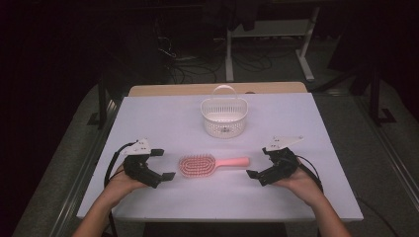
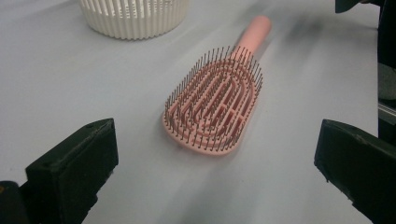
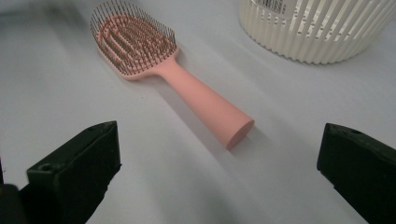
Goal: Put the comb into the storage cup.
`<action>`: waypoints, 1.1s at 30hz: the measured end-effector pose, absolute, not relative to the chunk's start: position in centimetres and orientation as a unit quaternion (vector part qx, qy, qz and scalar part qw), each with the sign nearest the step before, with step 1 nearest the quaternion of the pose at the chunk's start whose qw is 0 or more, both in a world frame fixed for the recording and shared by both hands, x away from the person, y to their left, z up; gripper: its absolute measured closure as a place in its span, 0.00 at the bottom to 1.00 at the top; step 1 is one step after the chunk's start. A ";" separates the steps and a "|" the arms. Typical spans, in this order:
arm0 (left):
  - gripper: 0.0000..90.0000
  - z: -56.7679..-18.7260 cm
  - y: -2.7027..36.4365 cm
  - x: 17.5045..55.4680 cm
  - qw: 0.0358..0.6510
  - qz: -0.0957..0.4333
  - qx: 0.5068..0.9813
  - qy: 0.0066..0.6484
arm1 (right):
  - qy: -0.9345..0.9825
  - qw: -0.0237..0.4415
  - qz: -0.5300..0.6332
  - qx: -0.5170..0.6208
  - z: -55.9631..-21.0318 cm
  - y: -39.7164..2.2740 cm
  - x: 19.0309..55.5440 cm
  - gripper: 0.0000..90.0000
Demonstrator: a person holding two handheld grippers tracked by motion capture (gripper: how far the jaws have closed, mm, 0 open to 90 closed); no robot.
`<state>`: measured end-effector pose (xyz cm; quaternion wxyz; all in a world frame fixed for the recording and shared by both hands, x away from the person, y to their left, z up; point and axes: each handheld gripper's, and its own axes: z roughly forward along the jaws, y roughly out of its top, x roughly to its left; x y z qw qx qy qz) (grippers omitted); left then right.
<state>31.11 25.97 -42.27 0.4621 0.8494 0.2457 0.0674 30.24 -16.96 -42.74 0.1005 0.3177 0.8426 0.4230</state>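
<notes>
High view: the pink hairbrush (image 1: 212,164) lies near the middle of the white surface (image 1: 163,118), bristles up, its long axis running left to right. The paddle head points left and the handle points right, tilted very slightly toward the far side at the handle end. It lies between the two tongs and touches neither.

The left tongs (image 1: 159,164) sit just left of the brush head, held in the person's left hand (image 1: 121,183), jaws spread wide with nothing between them. In the left gripper view the brush (image 2: 212,109) lies ahead of the open jaws, head nearest and handle running away.

The right tongs (image 1: 258,163) rest just right of the handle's end in the right hand (image 1: 299,181), jaws equally wide apart and empty. In the right gripper view the handle's round end (image 3: 238,130) is closest, the head farther off.

Beyond the brush, toward the far edge, stands a white slatted basket (image 1: 224,117) with an upright handle, well apart from the brush.

The surface is a pale sheet laid over a wooden table (image 1: 217,89) whose edge shows at the far side. The room around is dark; cables (image 1: 197,64) lie on the floor behind, beside white desk legs (image 1: 230,54).
</notes>
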 end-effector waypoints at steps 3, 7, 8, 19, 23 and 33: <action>0.00 -42.2 26.0 31.0 0.464 0.068 0.848 0.247 | 0.843 0.099 0.424 0.317 -42.6 -16.9 30.5 0.00; 0.00 -42.2 26.0 31.0 0.462 0.069 0.849 0.248 | 0.843 0.097 0.425 0.316 -42.6 -16.8 30.8 0.00; 0.00 -42.2 26.0 31.0 0.462 0.069 0.848 0.248 | 0.843 0.097 0.425 0.317 -42.5 -16.8 30.8 0.00; 0.00 -42.2 26.0 31.0 0.464 0.067 0.848 0.248 | 0.838 0.097 0.432 0.318 -41.8 -16.8 31.6 0.00; 0.00 -42.3 26.0 31.0 0.464 0.066 0.848 0.249 | 0.838 0.098 0.432 0.318 -41.7 -16.7 31.7 0.00; 0.00 -42.3 26.0 31.0 0.466 0.063 0.847 0.247 | 0.841 0.099 0.428 0.315 -41.3 -16.4 32.4 0.00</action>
